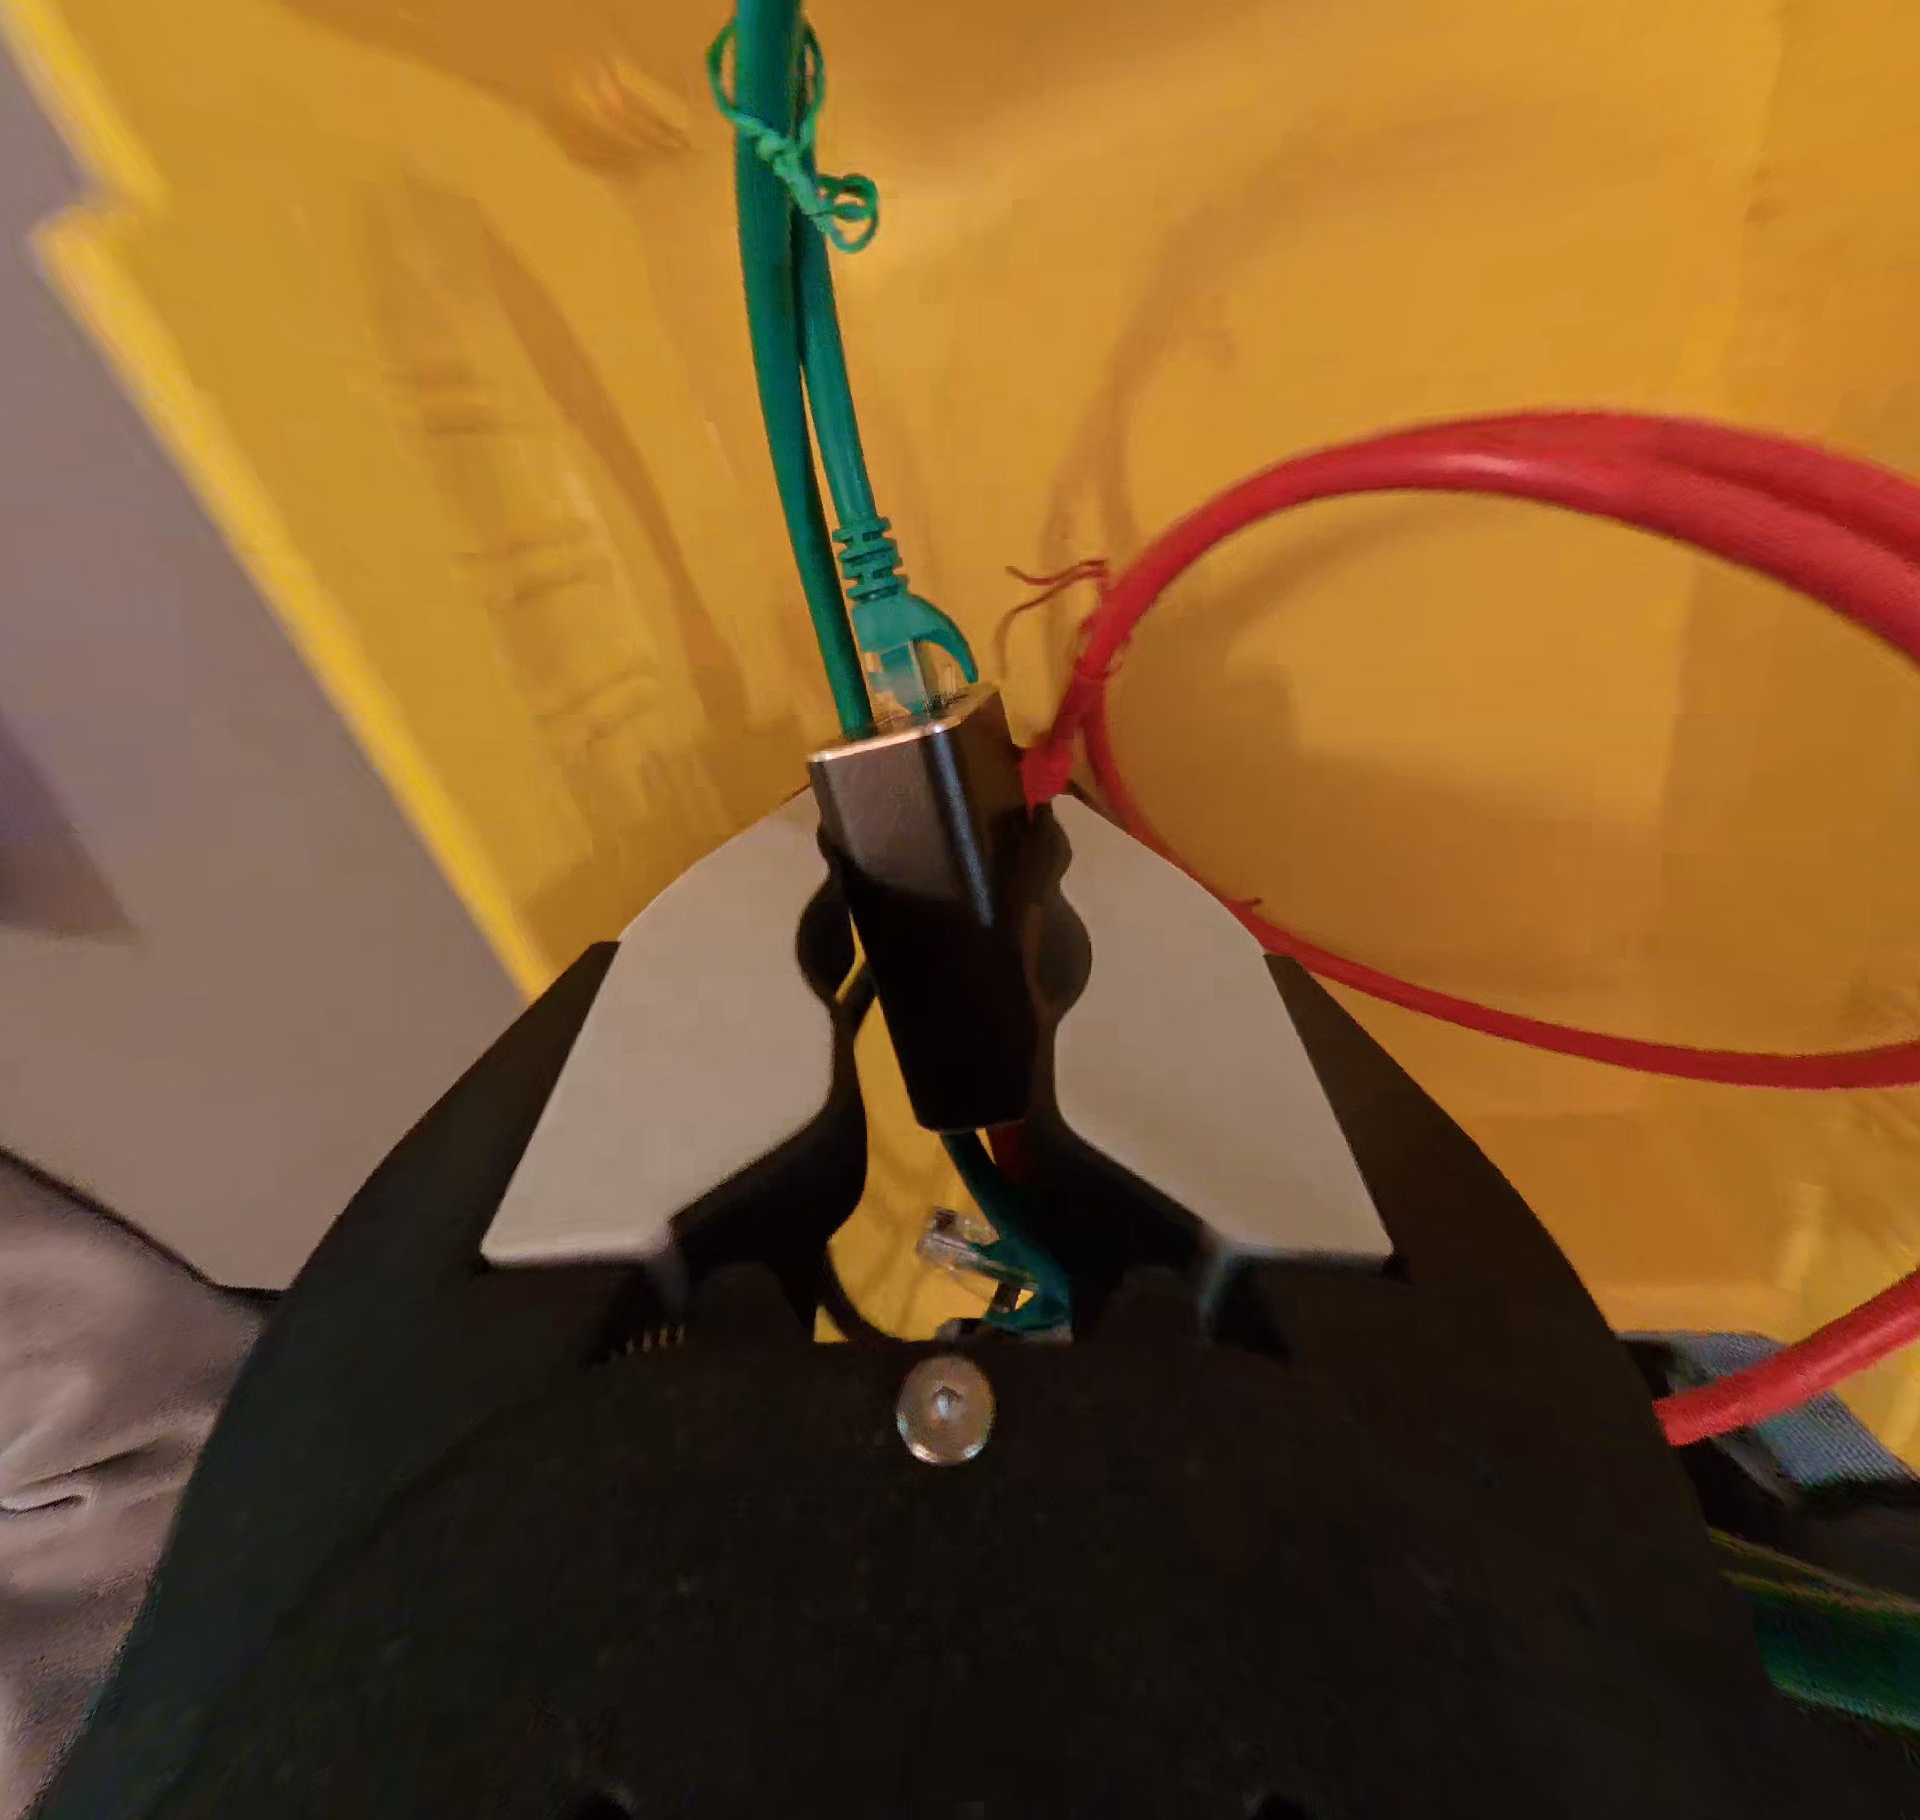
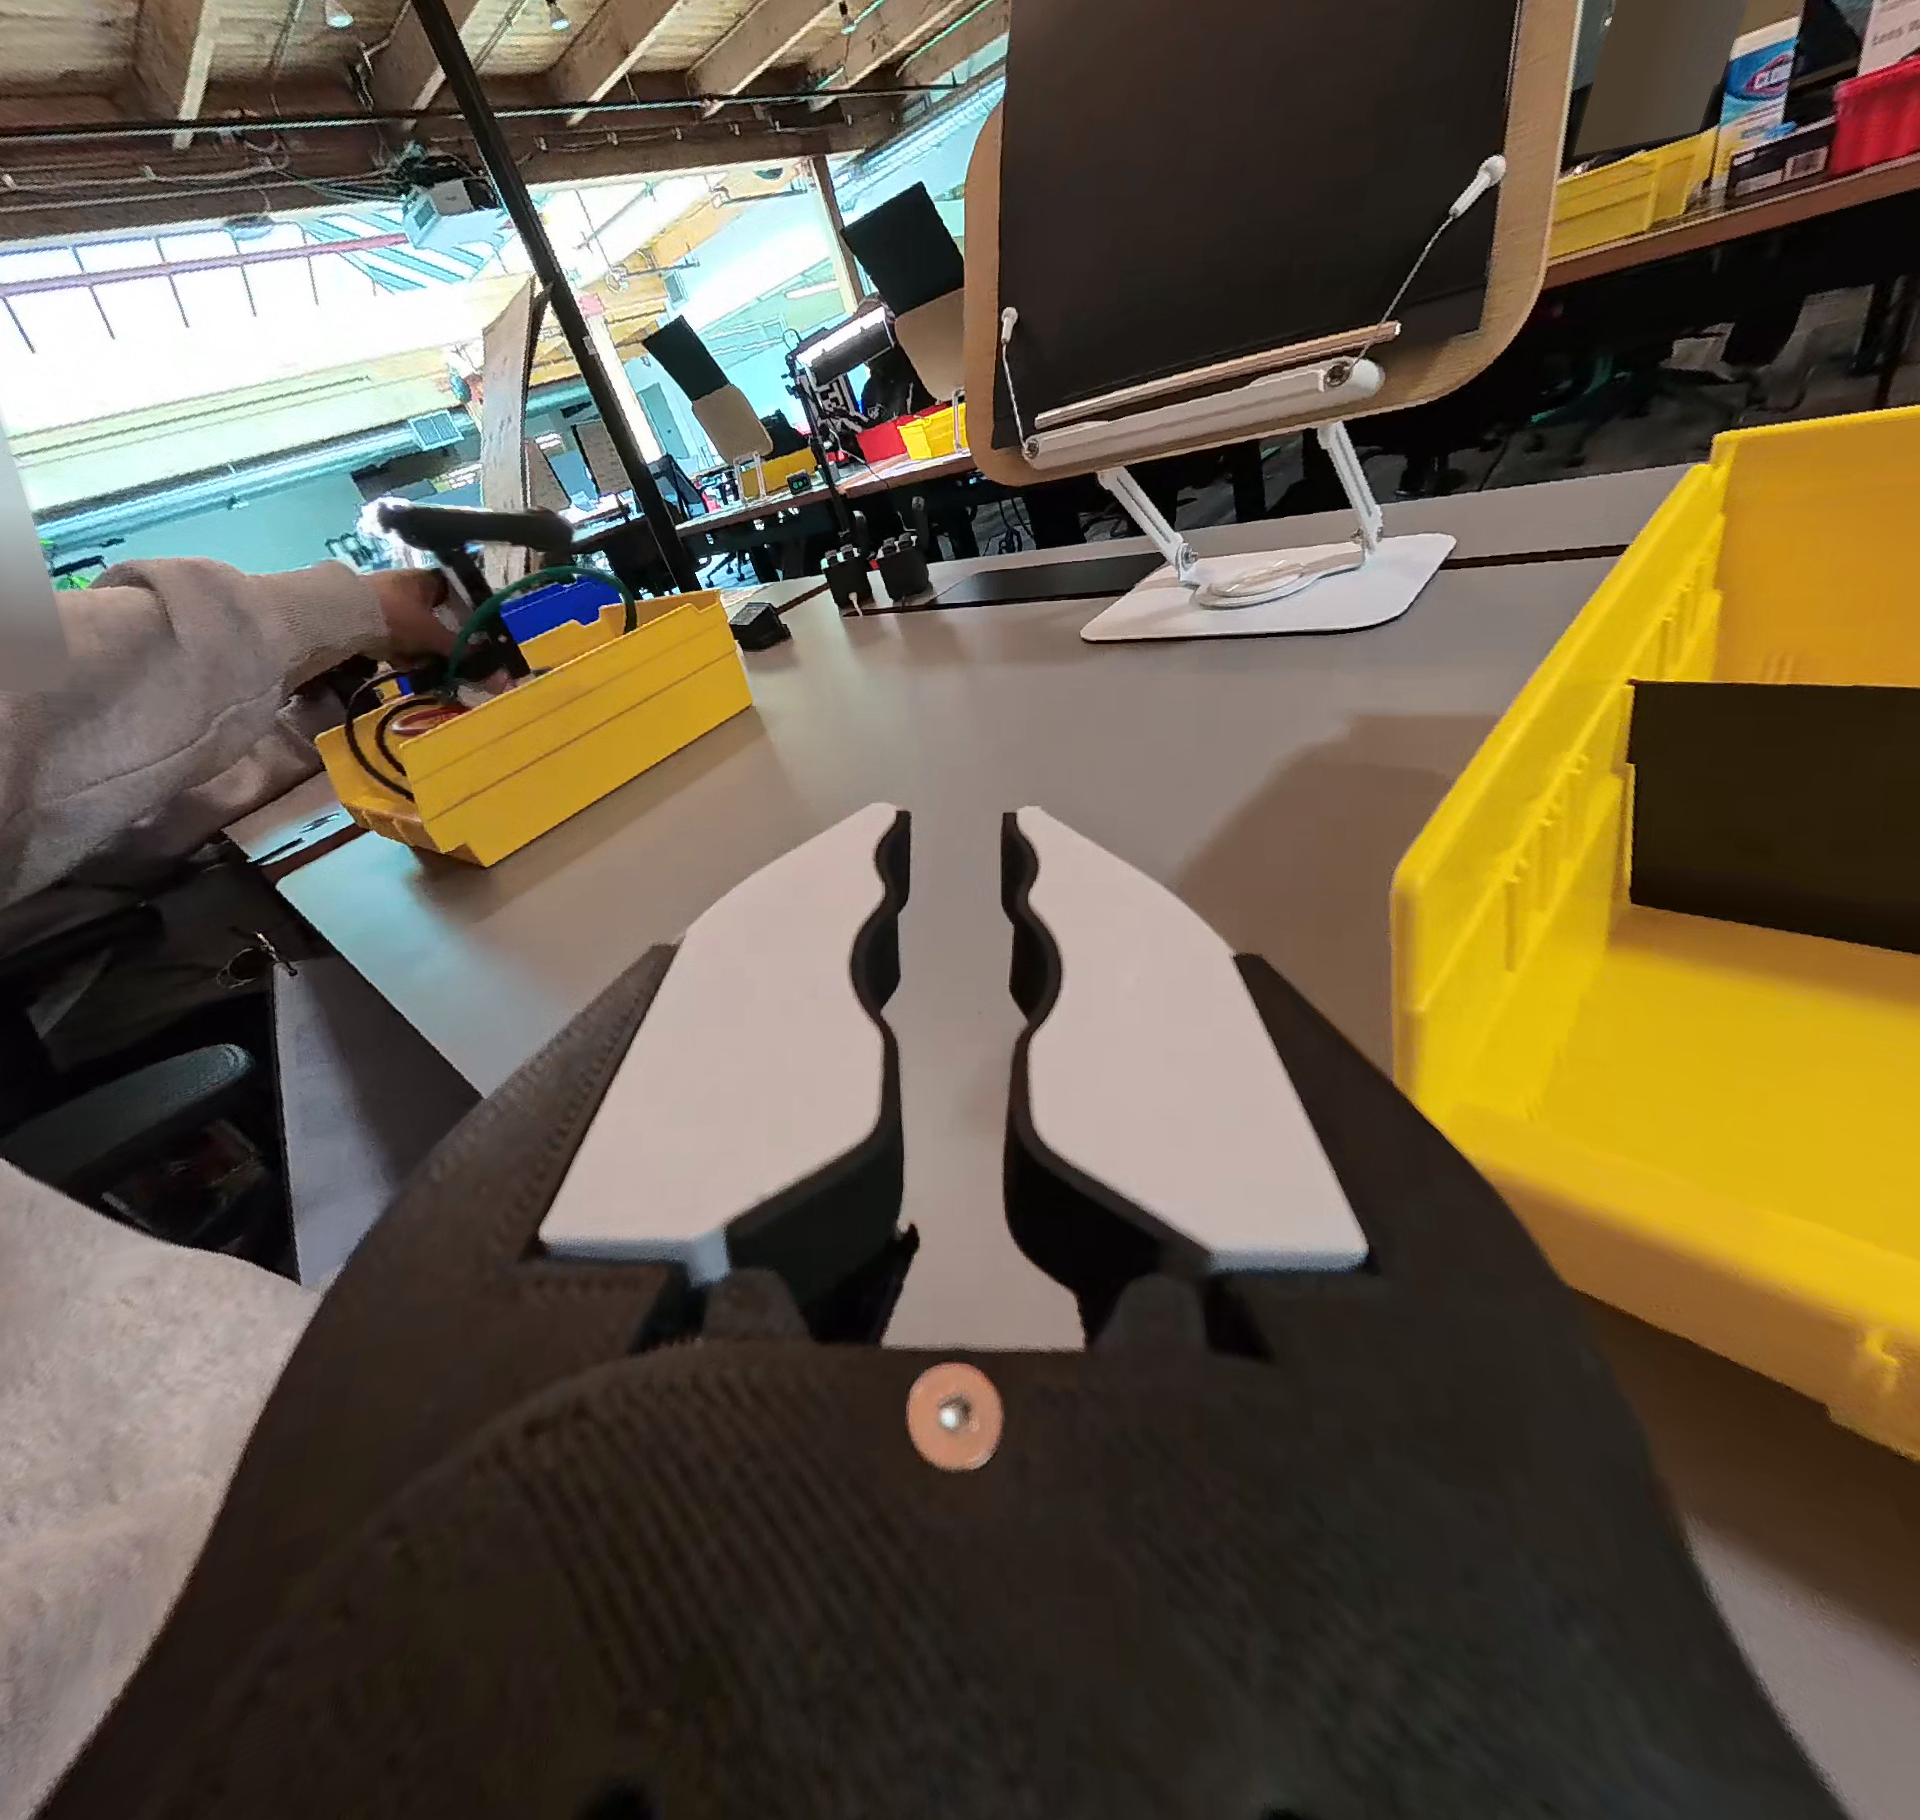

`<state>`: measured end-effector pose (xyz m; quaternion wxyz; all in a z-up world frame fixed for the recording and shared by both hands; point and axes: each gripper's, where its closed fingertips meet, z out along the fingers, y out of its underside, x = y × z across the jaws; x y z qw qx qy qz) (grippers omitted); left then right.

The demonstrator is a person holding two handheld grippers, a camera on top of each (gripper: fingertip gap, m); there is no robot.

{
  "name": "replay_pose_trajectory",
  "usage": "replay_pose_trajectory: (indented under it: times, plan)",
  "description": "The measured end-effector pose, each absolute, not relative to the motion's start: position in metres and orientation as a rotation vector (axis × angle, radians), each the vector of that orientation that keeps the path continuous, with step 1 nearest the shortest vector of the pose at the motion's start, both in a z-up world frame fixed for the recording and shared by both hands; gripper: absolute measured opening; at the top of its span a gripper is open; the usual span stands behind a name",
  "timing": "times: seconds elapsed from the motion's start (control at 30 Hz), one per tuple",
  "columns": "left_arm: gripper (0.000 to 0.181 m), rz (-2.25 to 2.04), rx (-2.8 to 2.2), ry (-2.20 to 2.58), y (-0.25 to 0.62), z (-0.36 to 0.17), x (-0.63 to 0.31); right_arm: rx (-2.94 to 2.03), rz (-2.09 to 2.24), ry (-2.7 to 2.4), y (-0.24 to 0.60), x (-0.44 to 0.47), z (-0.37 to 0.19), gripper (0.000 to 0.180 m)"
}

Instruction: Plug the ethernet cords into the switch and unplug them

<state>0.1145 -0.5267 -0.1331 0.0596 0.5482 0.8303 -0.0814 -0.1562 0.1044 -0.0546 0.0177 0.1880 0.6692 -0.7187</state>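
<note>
In the left wrist view my left gripper is shut on a small black and metal switch body, held inside a yellow bin. A green ethernet cord hangs from above, and its green plug sits in the switch's top port. A second clear plug with a green boot lies loose between the fingers' bases. A red ethernet cord loops at the right, touching the switch's right side. My right gripper is slightly open and empty, low over the grey table.
In the right wrist view, the yellow bin with cords sits at the left, with the other gripper and a grey sleeve over it. A larger yellow bin stands close on the right. A white stand with a black board is behind.
</note>
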Motion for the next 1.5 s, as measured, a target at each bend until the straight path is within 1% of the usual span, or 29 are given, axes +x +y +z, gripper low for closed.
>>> replay_pose_trajectory:
  times: [0.07,0.13,0.27,0.4,0.47,0.6,0.7,0.8,0.93,1.07,1.2,1.3,1.43,1.47,1.5]
  plan:
    - [0.032,-0.475,1.708,2.480,-0.532,-0.101,0.107,0.611,-2.225,2.060,0.106,-0.156,-0.056,0.016]
    - [0.032,-0.706,1.765,2.442,-0.529,-0.056,0.101,0.632,-2.193,2.028,0.107,-0.155,-0.058,0.016]
    - [0.032,-1.169,1.855,2.332,-0.500,0.058,0.093,0.608,-2.137,2.015,0.104,-0.148,-0.062,0.017]
    - [0.031,-1.642,1.909,2.120,-0.452,0.176,0.083,0.525,-2.127,2.060,0.098,-0.135,-0.061,0.017]
    - [0.031,-1.859,1.930,2.000,-0.423,0.226,0.078,0.502,-2.133,2.050,0.097,-0.130,-0.058,0.016]
    - [0.031,-2.245,2.052,1.779,-0.355,0.298,0.062,0.498,-2.135,1.992,0.098,-0.125,-0.053,0.016]
    - [0.031,-2.453,2.214,1.622,-0.299,0.318,0.044,0.489,-2.143,1.981,0.099,-0.122,-0.050,0.016]
    - [0.031,-2.564,2.418,1.493,-0.248,0.311,0.022,0.459,-2.151,1.999,0.098,-0.118,-0.049,0.016]
    - [0.031,-2.609,2.702,1.441,-0.198,0.268,-0.011,0.404,-2.159,2.036,0.096,-0.109,-0.047,0.016]
    - [0.031,-2.577,2.936,1.625,-0.169,0.193,-0.041,0.358,-2.173,2.079,0.095,-0.104,-0.047,0.016]
    - [0.031,-2.514,3.017,1.891,-0.151,0.106,-0.068,0.314,-2.179,2.126,0.094,-0.100,-0.050,0.016]
    - [0.030,-2.305,3.167,2.132,-0.141,0.047,-0.082,0.223,-2.199,2.168,0.090,-0.094,-0.052,0.020]
    - [0.030,-2.002,3.365,2.437,-0.140,0.003,-0.089,0.137,-2.192,2.202,0.078,-0.087,-0.055,0.017]
    - [0.030,-1.799,3.457,2.561,-0.138,-0.008,-0.090,0.130,-2.178,2.205,0.072,-0.086,-0.057,0.017]
    - [0.030,-1.491,3.567,2.688,-0.136,-0.021,-0.090,0.118,-2.167,2.212,0.065,-0.084,-0.058,0.017]
